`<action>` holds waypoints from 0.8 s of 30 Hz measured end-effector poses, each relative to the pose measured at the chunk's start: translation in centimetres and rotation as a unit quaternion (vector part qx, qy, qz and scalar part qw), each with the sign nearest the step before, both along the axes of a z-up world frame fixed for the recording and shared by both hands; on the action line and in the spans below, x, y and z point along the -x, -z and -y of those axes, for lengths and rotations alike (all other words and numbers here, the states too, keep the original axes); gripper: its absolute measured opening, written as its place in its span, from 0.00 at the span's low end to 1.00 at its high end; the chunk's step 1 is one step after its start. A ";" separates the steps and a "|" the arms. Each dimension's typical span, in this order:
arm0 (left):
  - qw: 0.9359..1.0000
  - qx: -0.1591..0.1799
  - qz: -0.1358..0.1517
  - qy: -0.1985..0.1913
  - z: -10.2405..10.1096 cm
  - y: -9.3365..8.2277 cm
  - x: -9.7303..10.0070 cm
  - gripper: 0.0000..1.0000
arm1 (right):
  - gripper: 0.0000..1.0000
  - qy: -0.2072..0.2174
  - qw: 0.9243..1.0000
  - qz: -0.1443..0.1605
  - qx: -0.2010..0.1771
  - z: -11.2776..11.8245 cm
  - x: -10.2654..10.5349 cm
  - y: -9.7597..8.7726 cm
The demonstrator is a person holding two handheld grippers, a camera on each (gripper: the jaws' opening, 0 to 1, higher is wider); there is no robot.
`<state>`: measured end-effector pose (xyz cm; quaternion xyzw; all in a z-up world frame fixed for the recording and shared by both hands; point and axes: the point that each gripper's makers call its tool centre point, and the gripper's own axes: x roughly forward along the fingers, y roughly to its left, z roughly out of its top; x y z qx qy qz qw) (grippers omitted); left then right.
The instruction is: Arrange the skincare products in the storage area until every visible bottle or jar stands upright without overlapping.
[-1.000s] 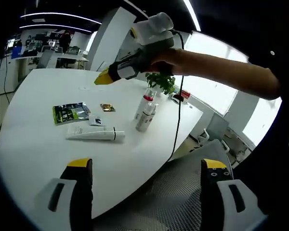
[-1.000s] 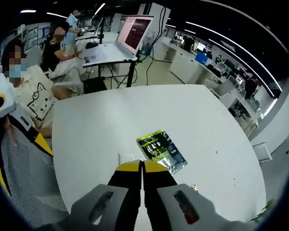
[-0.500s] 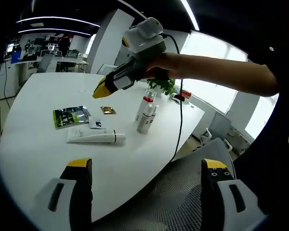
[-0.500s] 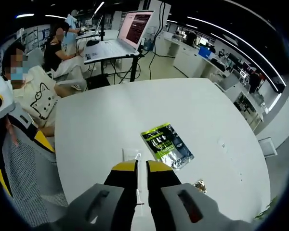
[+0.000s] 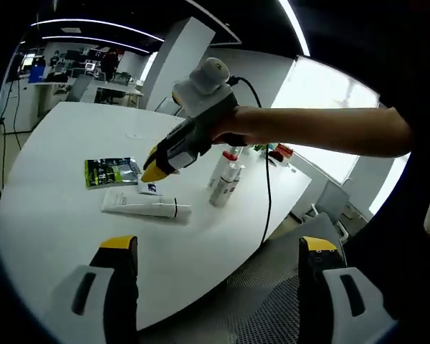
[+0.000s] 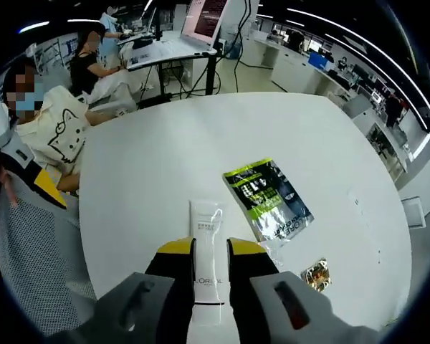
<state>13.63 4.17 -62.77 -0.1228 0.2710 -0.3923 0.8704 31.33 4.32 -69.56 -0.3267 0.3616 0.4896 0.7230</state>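
A white tube [image 6: 207, 276] lies flat on the counter [image 6: 150, 172]; in the right gripper view its long axis runs straight ahead between the slightly parted jaws of the right hand-held gripper [image 6: 210, 256], crimped end pointing away. Touch cannot be told. In the left gripper view its dark cap points toward two upright bottles [image 5: 224, 175]. A green sachet [image 6: 268, 200] lies beside. The left hand-held gripper [image 5: 215, 251] hangs wide apart, well back.

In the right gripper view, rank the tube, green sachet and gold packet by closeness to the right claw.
1. Tube, between the right claw's jaws.
2. Gold packet, off to the right.
3. Green sachet, ahead and to the right; close to the packet's rank.
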 end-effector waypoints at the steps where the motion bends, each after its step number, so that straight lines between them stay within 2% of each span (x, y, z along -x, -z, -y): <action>1: 1.000 -0.003 -0.001 0.000 0.0 0.1 0.0 0.86 | 0.19 -0.001 1.000 -0.009 0.005 0.2 0.2 0.6; 6: 1.000 0.003 -0.013 -0.019 -0.6 0.2 -0.5 0.86 | 0.24 -0.001 0.999 -0.034 0.018 0.9 0.5 2.9; 13: 0.999 -0.009 -0.018 -0.031 -0.9 0.5 -0.6 0.87 | 0.30 -0.007 0.998 -0.048 0.039 1.0 0.0 5.7; 23: 0.998 -0.011 -0.027 -0.049 -1.4 0.7 -0.9 0.87 | 0.36 -0.026 0.997 -0.046 0.059 -0.4 -0.8 7.2; 24: 0.998 -0.012 -0.028 -0.050 -1.4 0.7 -0.9 0.87 | 0.36 -0.026 0.997 -0.047 0.063 -0.2 -0.5 7.0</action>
